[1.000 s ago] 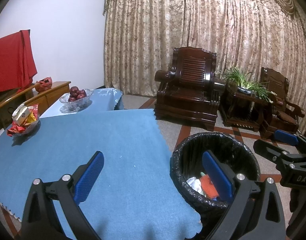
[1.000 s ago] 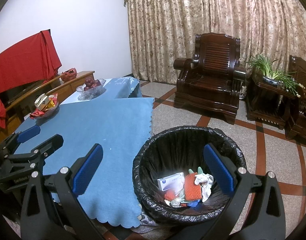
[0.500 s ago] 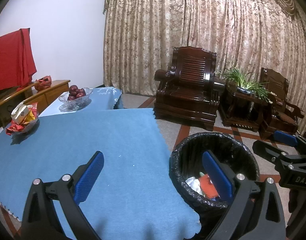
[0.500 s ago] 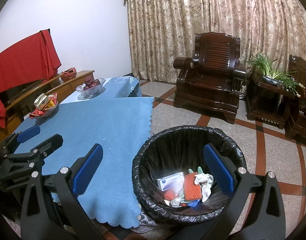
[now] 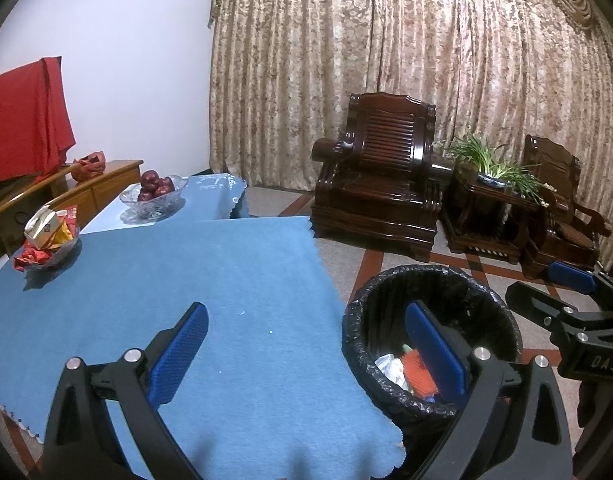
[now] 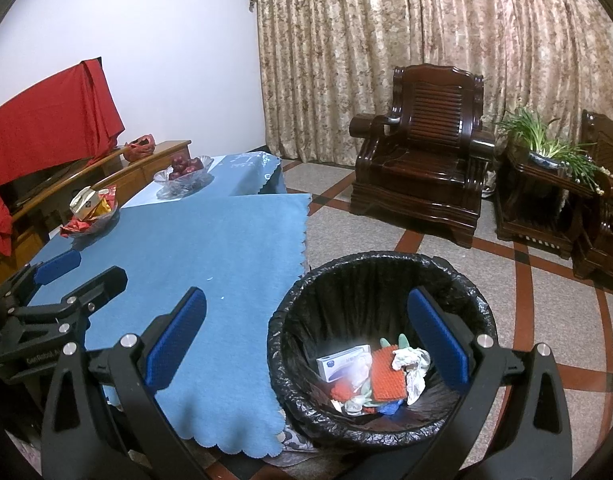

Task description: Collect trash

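Observation:
A black-lined trash bin (image 6: 370,268) stands on the floor beside the table's corner. Inside it lie a white and blue box (image 6: 342,362), an orange ridged piece (image 6: 386,378), crumpled white paper (image 6: 410,364) and other scraps. My right gripper (image 6: 306,336) hangs open above the bin's near rim, nothing between its blue pads. My left gripper (image 5: 306,344) is open too, empty, over the blue tablecloth's (image 5: 186,288) right edge and the bin (image 5: 430,280). In the left wrist view the right gripper shows at the far right; in the right wrist view the left gripper shows at the lower left.
A glass bowl of dark red fruit (image 5: 154,196) and a dish of snack packets (image 5: 46,240) sit at the table's far left. Dark wooden armchairs (image 6: 418,160), a side table with a potted plant (image 6: 546,148) and curtains stand beyond the tiled floor.
Both grippers stay open and empty. The left wrist view has drifted slightly, so the table and bin sit a little lower and further left than before.

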A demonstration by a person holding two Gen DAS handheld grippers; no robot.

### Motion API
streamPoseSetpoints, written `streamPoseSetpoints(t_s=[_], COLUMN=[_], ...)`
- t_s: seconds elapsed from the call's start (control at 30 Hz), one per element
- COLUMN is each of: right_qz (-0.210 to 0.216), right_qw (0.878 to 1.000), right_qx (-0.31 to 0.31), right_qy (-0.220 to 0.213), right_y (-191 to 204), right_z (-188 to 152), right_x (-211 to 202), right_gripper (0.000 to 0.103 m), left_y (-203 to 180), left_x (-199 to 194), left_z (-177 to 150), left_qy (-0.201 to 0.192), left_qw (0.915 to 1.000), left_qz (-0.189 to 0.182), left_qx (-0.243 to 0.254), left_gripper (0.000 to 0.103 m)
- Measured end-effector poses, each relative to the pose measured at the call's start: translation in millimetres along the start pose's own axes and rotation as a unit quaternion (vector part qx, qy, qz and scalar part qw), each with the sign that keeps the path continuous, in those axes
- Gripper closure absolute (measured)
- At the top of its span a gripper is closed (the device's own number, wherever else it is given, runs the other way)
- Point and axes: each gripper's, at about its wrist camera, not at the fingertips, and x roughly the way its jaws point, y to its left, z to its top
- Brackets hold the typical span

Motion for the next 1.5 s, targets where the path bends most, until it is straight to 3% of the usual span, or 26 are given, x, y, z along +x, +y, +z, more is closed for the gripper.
streamPoseSetpoints(t_s=[1.5], right_qz=[-0.002], right_qw=[1.0], right_qx=[-0.002], right_qy=[0.005], right_y=[-0.5], right_z=[-2.5], right_x=[3.7], right_gripper=[0.005], left_y=[4.8], left_x=[1.1], left_z=[0.7], left_qy=[-0.001], left_qw=[1.0], left_qz=[0.001], left_qx=[-0.002], left_gripper=[0.006])
